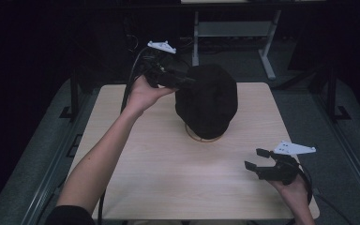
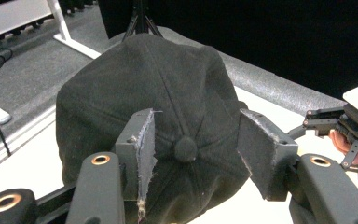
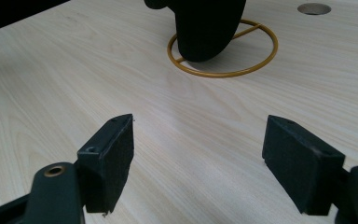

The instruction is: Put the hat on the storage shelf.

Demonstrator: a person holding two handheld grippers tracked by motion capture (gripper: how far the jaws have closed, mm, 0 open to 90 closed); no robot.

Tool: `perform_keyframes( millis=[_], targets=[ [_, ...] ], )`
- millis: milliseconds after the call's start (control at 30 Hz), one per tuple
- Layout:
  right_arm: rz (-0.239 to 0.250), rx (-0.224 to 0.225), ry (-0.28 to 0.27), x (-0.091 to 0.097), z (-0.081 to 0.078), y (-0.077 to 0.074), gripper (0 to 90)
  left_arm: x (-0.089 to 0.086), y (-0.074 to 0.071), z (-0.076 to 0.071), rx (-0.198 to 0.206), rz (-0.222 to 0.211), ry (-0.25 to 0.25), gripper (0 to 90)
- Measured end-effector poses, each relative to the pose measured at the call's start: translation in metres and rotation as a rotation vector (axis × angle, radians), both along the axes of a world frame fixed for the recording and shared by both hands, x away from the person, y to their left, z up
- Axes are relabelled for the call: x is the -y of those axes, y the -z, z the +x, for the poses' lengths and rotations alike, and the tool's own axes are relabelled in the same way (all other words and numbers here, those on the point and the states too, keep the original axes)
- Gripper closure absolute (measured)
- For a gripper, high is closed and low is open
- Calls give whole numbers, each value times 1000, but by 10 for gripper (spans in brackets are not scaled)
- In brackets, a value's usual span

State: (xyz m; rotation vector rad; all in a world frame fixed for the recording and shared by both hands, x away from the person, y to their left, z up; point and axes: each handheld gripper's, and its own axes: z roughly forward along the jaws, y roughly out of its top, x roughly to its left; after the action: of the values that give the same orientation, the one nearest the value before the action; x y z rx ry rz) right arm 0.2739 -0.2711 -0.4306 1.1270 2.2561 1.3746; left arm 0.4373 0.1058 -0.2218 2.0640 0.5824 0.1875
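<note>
Centrally placed on the pale wooden table [image 1: 136, 154]: black fabric baseball cap [image 1: 207, 101] with a round top button [image 2: 185, 149], perched over a gold wire ring stand [image 3: 223, 70] whose hoop rests flat on the wood. Close against the cap's far left side in the high view, left gripper [image 1: 180, 80], gripped by the person's left hand [image 1: 143, 93], grey plate on top. Seen along that gripper, grey frayed pads [image 2: 144, 149] spread on either side of the button, crown between them, contact with the fabric impossible to judge. Well apart at the near right edge, right gripper [image 1: 254, 159] in the right hand [image 1: 293, 185], low over bare wood, black pads [image 3: 109, 158] standing wide with nothing between.
</note>
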Motion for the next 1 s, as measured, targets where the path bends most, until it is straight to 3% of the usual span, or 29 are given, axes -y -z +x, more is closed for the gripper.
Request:
perform_keyframes(
  millis=[100,500,600,867,1000],
  targets=[
    [1,2,9,0,0,0,246,-6,4,-4,4,-37,2,457],
    [-13,9,16,-1,2,0,246,-24,21,-16,-8,-43,-23,451],
    [-18,9,13,-2,3,0,245,-30,24,-23,-6,-62,-30,448],
    [-25,14,11,-6,1,-5,241,-43,34,-39,-4,-57,-31,445],
    [-23,16,11,-5,1,-6,241,-50,33,-47,21,-70,-38,440]
  ],
)
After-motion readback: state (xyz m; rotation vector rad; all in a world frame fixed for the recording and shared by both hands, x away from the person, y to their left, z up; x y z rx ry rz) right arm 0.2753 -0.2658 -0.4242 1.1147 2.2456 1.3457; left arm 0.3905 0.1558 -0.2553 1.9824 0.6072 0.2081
